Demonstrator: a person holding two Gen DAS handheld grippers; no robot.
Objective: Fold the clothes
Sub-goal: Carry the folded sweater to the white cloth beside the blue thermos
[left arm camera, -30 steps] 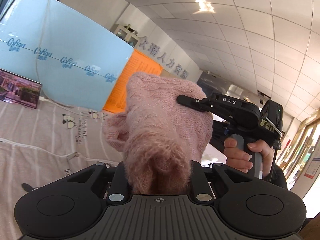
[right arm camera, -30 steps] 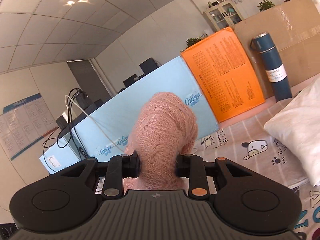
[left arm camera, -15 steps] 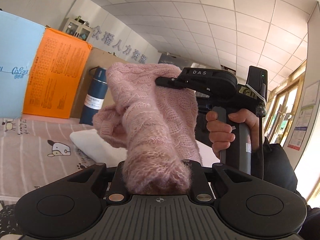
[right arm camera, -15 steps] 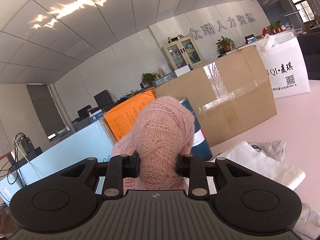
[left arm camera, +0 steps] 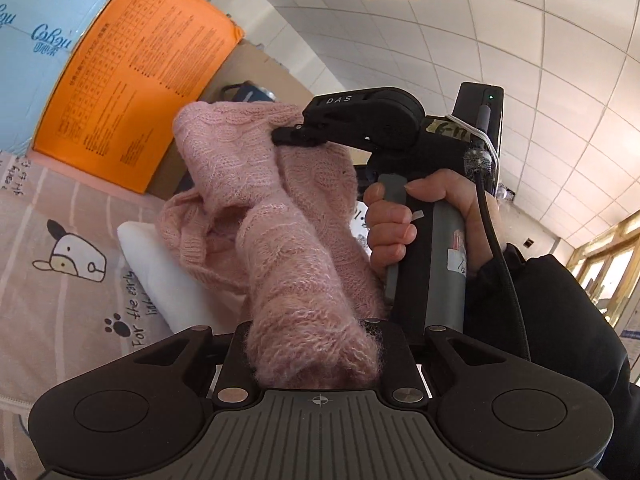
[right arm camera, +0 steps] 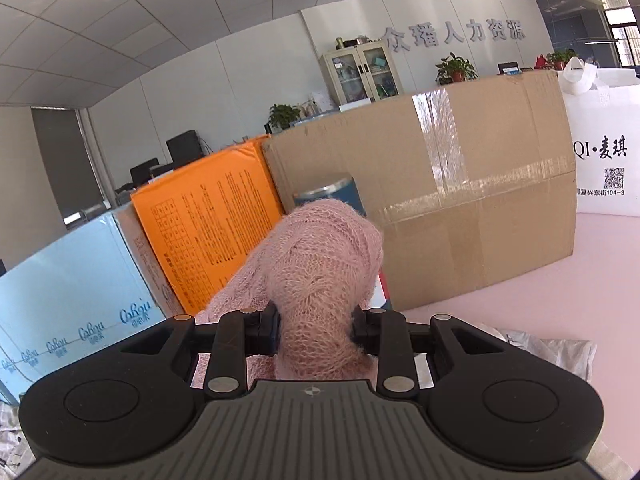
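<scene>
A big brown cardboard box (right arm camera: 472,200) sits at about 2 o'clock in the right wrist view. An orange board (right arm camera: 208,224) leans at 9 o'clock, beside a light blue board (right arm camera: 72,288). A white bag (right arm camera: 600,152) stands at 3 o'clock.

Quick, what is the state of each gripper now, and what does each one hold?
Left gripper: closed on the pink sweater.
Right gripper: closed on another part of the same pink sweater.
</scene>
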